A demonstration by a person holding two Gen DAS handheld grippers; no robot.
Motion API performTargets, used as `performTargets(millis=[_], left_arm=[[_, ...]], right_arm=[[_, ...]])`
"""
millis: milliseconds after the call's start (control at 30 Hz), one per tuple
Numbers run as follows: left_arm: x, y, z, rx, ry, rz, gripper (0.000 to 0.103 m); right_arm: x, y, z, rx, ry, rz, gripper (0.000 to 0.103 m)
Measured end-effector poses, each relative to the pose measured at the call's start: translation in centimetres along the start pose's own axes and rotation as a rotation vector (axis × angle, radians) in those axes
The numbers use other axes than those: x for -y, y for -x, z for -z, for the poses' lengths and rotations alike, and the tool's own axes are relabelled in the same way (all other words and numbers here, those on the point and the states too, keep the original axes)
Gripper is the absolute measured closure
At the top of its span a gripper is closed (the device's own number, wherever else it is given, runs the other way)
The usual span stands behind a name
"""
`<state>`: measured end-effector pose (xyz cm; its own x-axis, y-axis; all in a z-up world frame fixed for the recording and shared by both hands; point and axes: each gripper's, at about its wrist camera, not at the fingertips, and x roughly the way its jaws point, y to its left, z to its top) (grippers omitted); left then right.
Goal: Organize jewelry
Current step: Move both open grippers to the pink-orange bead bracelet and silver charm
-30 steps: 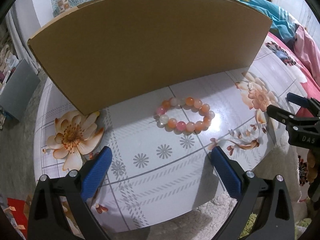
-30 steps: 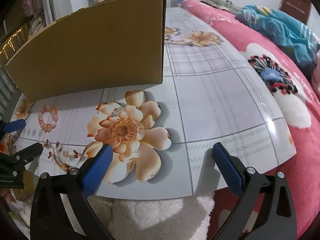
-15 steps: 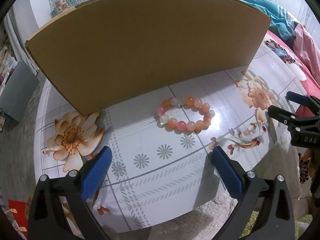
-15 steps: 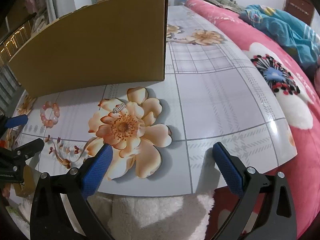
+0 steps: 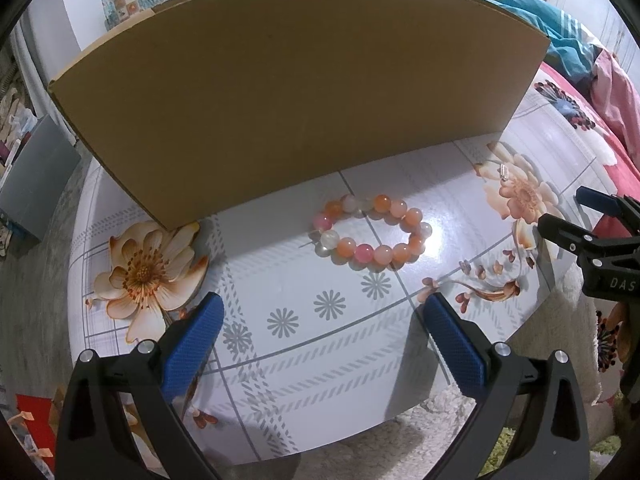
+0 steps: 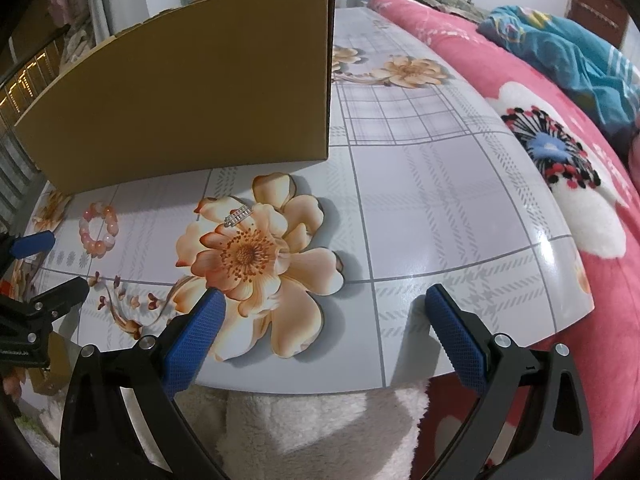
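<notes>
Table [image 6: 460, 200] glossy with flower print, cardboard box [image 5: 300, 100] standing on it, pink bedding [image 6: 560, 160] beside, both grippers' fingers spread, empty.

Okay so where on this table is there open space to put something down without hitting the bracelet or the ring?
The widest bare stretch of the table is right of the cardboard box, running to the edge by the pink blanket. There is also a near strip between the bead bracelet and the left gripper. It is tighter between box and bracelet, and around the ring.

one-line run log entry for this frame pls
phase: approach | left gripper: open, empty, facing pink-orange beaded bracelet | right gripper: open, empty, facing small silver ring | brown cardboard box: behind both | floral-print table
</notes>
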<state>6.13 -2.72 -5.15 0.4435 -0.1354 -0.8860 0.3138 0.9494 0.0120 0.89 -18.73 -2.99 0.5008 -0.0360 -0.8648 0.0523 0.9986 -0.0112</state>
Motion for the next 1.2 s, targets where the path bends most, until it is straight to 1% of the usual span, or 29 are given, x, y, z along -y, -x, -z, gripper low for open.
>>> performTargets(millis=[533,1033,1200], left_arm=[[-0.02,-0.03,-0.06,0.0,0.004,-0.002,0.004],[-0.05,-0.07,-0.04,-0.002,0.005,-0.002,0.004],[-0.04,0.09,0.3,0.019,-0.005,0.003,0.004]], right_arm=[[-0.07,-0.49,-0.53,-0.024,-0.008,0.006,0.008],[-0.13,-0.5,-0.51,-0.022,-0.009,0.006,0.008],[-0.14,-0.52,-0.53,-0.025,-0.009,0.006,0.008]])
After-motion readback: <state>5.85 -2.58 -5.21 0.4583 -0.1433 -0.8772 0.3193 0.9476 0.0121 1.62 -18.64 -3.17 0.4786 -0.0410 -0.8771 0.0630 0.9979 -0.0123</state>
